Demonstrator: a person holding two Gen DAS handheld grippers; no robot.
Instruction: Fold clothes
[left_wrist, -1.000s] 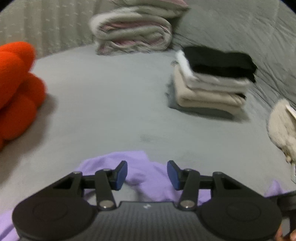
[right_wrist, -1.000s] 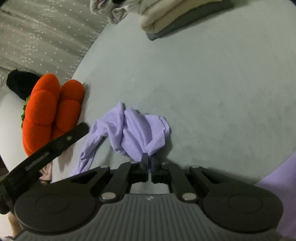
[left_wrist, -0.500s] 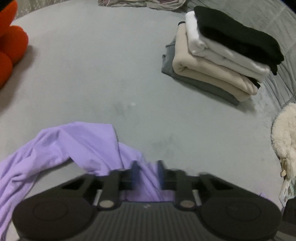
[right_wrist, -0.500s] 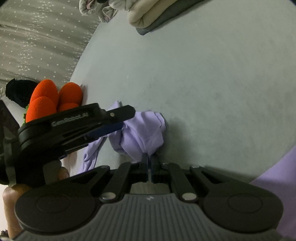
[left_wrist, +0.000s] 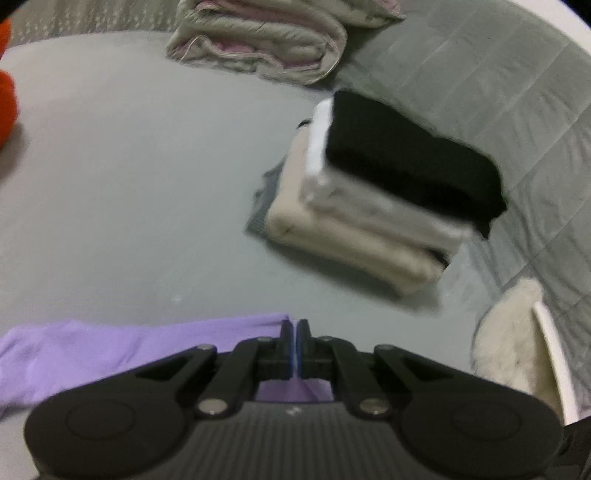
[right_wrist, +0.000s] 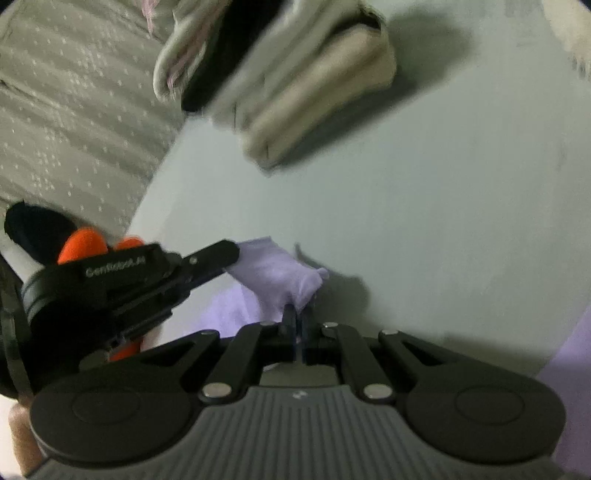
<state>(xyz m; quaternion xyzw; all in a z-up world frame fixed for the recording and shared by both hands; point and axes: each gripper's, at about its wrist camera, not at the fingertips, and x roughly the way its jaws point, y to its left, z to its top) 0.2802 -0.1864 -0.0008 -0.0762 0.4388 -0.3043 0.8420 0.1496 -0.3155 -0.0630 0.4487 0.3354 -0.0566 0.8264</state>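
We hold the left gripper (left_wrist: 294, 328) with its jaws pressed together on an edge of the purple garment (left_wrist: 92, 354), whose cloth trails off to the left across the grey bed (left_wrist: 129, 184) and shows again behind the jaws. Our right gripper (right_wrist: 298, 314) is likewise pinched tight on a bunched corner of the same garment (right_wrist: 280, 275), and in the right wrist view the left gripper (right_wrist: 225, 254) reaches in from the left, touching that same bunch of cloth. So the garment lies low on the bed, close in front of us, gripped at two spots that sit near each other. Farther off rests a stack (left_wrist: 376, 192) of folded clothes, black on top, then white, beige and grey beneath. Beyond it lies a rolled quilt (left_wrist: 258, 37), and an orange plush (right_wrist: 83, 240) sits at the left edge, partly hidden by the left gripper. A fluffy cream thing (left_wrist: 506, 339) lies at the right. Both views are somewhat blurred.
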